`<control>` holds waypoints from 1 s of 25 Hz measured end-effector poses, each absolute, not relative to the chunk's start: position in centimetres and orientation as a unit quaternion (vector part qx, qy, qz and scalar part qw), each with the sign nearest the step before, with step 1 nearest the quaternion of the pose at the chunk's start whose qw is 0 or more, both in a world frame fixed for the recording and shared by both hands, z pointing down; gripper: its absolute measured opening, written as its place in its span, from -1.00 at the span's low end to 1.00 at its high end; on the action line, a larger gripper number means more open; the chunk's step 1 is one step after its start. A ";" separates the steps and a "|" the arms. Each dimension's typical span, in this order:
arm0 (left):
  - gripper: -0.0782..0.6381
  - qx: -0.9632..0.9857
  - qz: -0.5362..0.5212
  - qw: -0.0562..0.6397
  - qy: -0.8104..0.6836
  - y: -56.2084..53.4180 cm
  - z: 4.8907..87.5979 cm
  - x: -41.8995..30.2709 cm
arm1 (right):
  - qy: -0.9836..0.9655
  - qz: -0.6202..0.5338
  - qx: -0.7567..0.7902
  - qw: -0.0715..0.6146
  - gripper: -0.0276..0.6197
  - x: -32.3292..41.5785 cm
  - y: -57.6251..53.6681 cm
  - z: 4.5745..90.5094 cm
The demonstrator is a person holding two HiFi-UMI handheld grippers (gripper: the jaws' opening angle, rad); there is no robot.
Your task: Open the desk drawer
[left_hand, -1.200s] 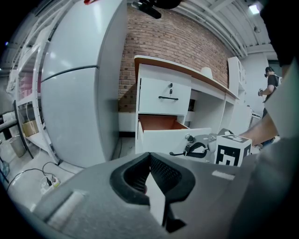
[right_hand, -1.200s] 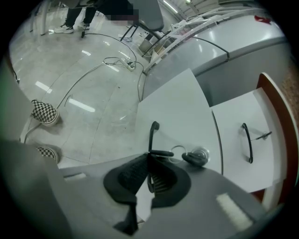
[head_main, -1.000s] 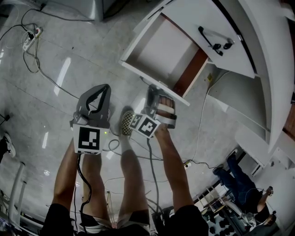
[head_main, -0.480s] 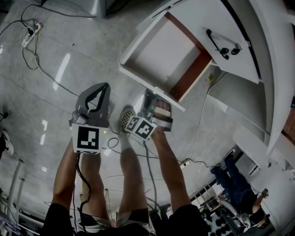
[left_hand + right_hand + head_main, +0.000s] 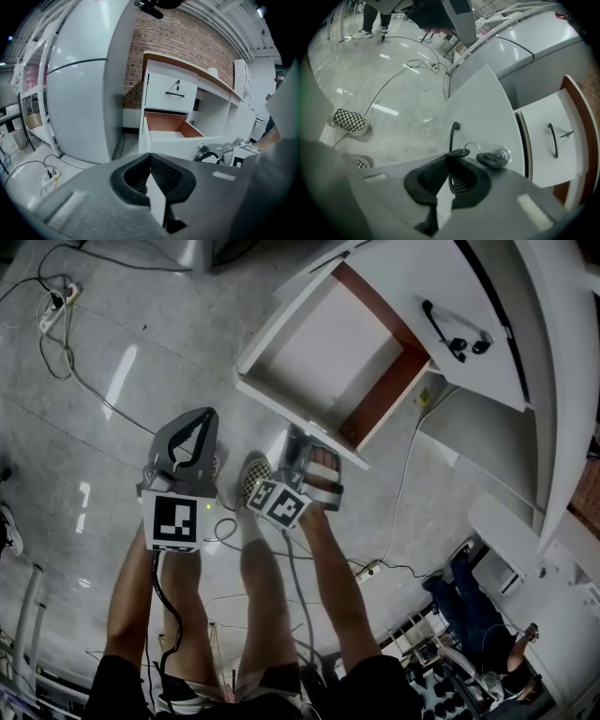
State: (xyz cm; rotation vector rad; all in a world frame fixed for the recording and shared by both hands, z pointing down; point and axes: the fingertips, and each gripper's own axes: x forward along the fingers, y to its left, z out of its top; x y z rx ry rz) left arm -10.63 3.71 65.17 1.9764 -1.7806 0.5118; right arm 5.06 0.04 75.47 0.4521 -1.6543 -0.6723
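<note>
The white desk (image 5: pixel 525 352) has its lower drawer (image 5: pixel 323 352) pulled out, and its white bottom and red-brown side wall (image 5: pixel 384 395) are in view. In the left gripper view the same drawer (image 5: pixel 168 129) stands open under a shut upper one. My right gripper (image 5: pixel 302 439) is at the drawer's front panel. In the right gripper view it (image 5: pixel 451 157) is shut on the black handle (image 5: pixel 452 133), beside keys (image 5: pixel 492 159) hanging from the lock. My left gripper (image 5: pixel 208 416) hangs over the floor left of the drawer, shut and holding nothing (image 5: pixel 150 157).
The upper drawer (image 5: pixel 469 306) carries a black handle (image 5: pixel 433 320) and a lock. Checkered shoes (image 5: pixel 255 482) stand on the grey floor below the drawer front. Cables and a power strip (image 5: pixel 52 317) lie at the left. A grey cabinet (image 5: pixel 79 79) stands left of the desk. A person (image 5: pixel 478 610) is at the lower right.
The right gripper has drawn back a little towards the person with the handle, and the drawer stands slightly further out. The left gripper has stayed in place.
</note>
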 end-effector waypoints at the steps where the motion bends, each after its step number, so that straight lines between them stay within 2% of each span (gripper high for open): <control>1: -0.75 0.712 0.186 0.216 -0.641 3.8 65.3 -10.6 | -0.714 -0.291 0.199 0.605 -0.87 5.1 0.1 75.5; 10: -0.75 0.709 0.185 0.216 -0.646 4.3 65.5 -11.1 | -0.713 -0.279 0.252 0.592 -0.81 5.3 0.0 75.2; 11: -0.75 0.708 0.186 0.215 -0.647 4.2 65.4 -11.3 | -0.716 -0.273 0.260 0.588 -0.77 5.3 0.2 75.1; 13: -0.75 0.705 0.187 0.215 -0.650 4.2 65.4 -11.7 | -0.724 -0.254 0.267 0.583 -0.43 5.4 0.6 75.2; 15: -0.75 0.703 0.186 0.215 -0.651 4.0 65.4 -11.9 | -0.729 -0.242 0.270 0.581 -0.24 5.6 0.9 75.4; 25: -0.75 0.706 0.196 0.218 -0.644 3.4 65.4 -10.9 | -0.738 -0.227 0.263 0.578 -0.06 6.1 1.4 75.7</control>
